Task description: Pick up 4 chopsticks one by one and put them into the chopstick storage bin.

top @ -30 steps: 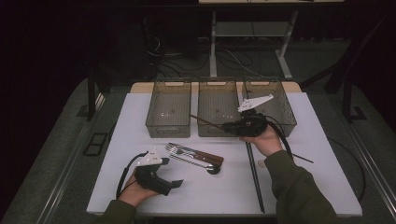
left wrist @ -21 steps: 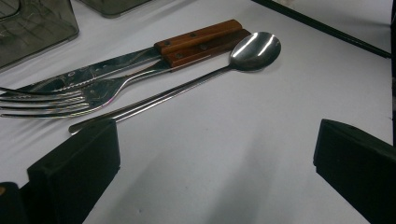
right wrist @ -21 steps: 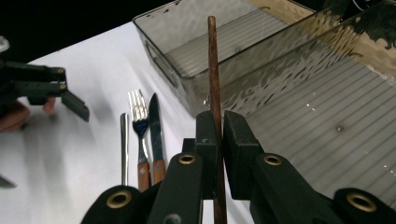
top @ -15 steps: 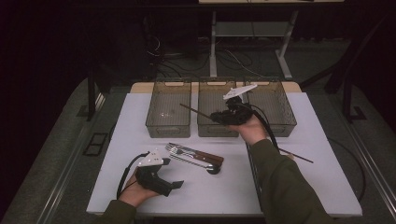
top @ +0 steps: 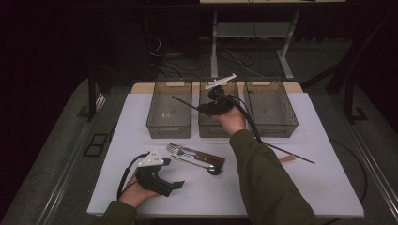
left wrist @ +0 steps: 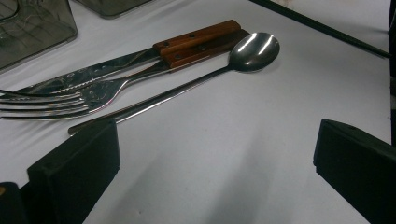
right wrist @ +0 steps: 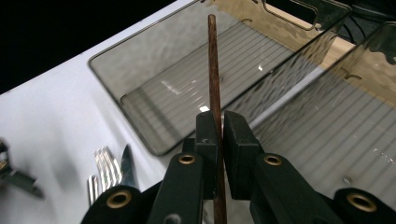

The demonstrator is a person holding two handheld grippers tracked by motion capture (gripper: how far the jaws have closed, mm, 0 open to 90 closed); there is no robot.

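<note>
Knife [top: 197, 155], fork [left wrist: 60, 100] and spoon [left wrist: 205, 65] together on the white table [top: 324, 178]; second chopstick [top: 288, 153] apart

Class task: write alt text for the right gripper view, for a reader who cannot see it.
The right gripper, its two black jaws shut on a thin brown chopstick, holds it above a clear plastic bin on a white table. A second bin lies alongside, and a fork shows at lower left.
</note>
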